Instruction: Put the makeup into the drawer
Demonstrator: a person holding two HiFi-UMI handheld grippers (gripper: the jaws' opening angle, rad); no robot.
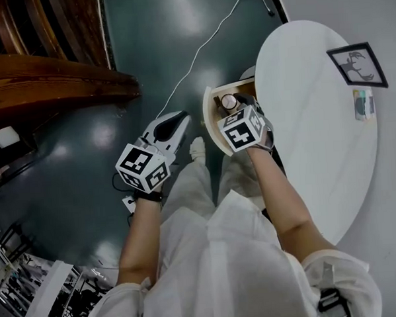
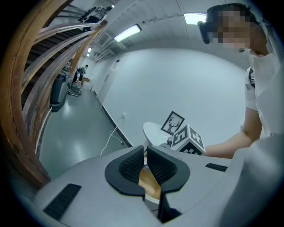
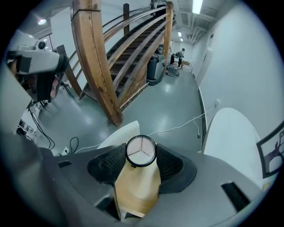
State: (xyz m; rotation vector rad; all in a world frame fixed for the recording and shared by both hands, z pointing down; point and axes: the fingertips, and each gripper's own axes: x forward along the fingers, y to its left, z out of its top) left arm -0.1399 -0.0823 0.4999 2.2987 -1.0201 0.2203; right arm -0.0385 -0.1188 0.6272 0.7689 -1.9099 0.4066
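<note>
Head view, round white table (image 1: 315, 115), glossy floor (image 1: 72, 161), wooden staircase (image 1: 48, 83), right tongs (image 1: 235, 106) gripping makeup compact (image 1: 229, 101), left tongs (image 1: 179, 120) clenched.

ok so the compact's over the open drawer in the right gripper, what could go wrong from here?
1. The round compact is pinched only across its rim by the right gripper. It could slip or twist out before it is low enough.
2. The drawer looks narrow. An off-centre release might bounce the compact off its edge onto the floor.
3. A white cable crosses the floor near the person's feet, so it may be a trip hazard.
</note>
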